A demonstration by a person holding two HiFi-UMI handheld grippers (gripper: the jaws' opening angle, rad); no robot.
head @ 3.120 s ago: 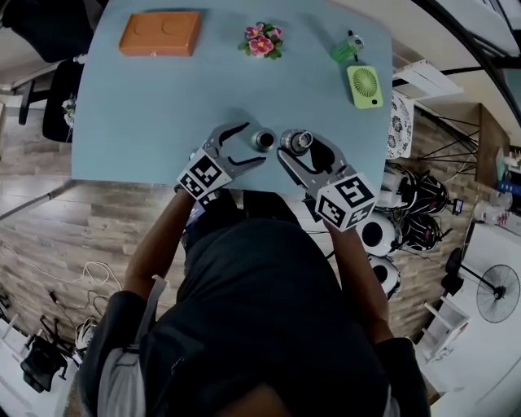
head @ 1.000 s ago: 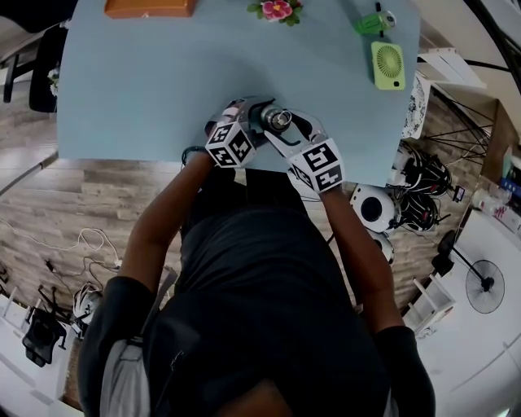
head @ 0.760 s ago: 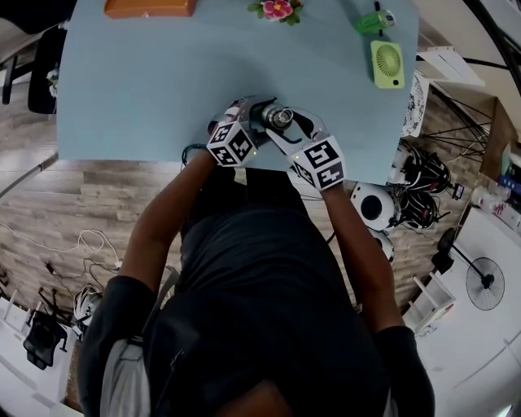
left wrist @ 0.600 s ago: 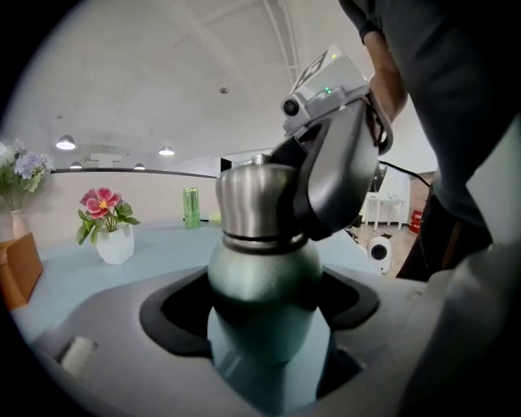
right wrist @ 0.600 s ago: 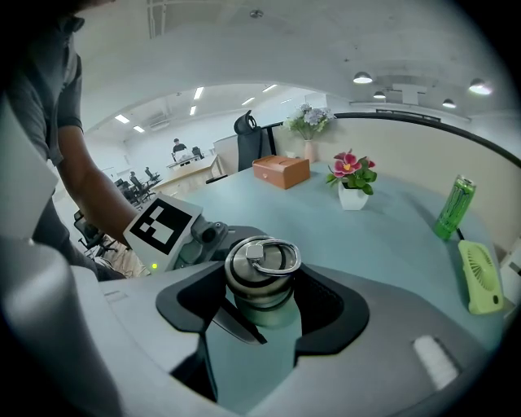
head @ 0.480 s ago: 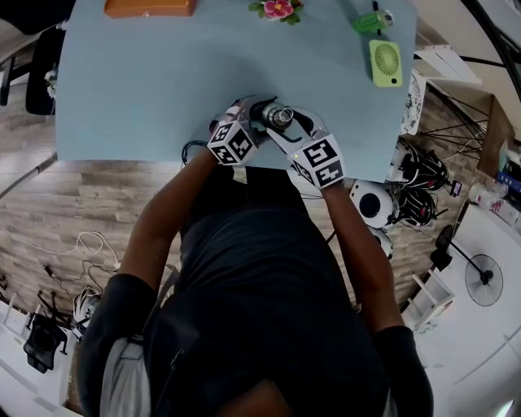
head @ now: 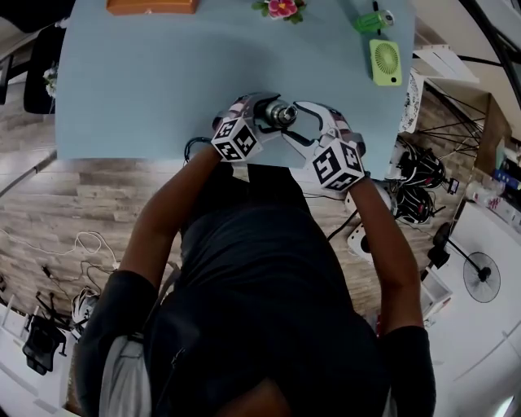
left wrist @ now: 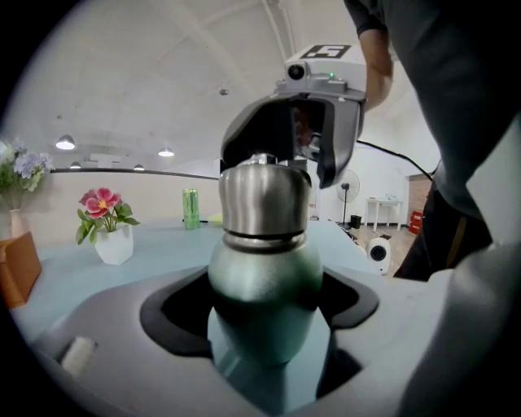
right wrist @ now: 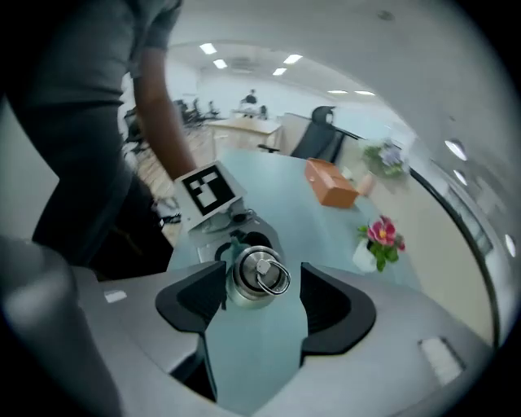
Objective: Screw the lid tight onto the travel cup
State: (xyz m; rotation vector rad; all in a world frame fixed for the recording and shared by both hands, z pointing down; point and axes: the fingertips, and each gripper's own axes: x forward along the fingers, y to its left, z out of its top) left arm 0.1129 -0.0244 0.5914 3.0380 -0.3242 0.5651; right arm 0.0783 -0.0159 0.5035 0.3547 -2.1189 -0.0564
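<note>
The travel cup (left wrist: 264, 285) is dark green and stands near the table's front edge. Its steel lid (left wrist: 264, 195) sits on top, and a ring on the lid (right wrist: 259, 275) shows in the right gripper view. My left gripper (left wrist: 264, 308) is shut on the cup's body, with both pads pressed against it. My right gripper (right wrist: 262, 297) is open around the lid from above: its left pad is touching or nearly so, the right pad stands a little off. In the head view the left gripper (head: 259, 110) and right gripper (head: 297, 122) meet at the lid (head: 282, 114).
On the blue table (head: 163, 73) stand an orange box (head: 151, 6), a pink flower pot (head: 280, 8), a green can (head: 370, 20) and a green fan (head: 386, 63), all along the far and right sides. The table's front edge runs just below both grippers.
Three seconds ago cup and lid stood apart, the left gripper open. Now the lid is on the cup and the left gripper grips it. The right gripper's rear has just swung rightward, jaws spread.
</note>
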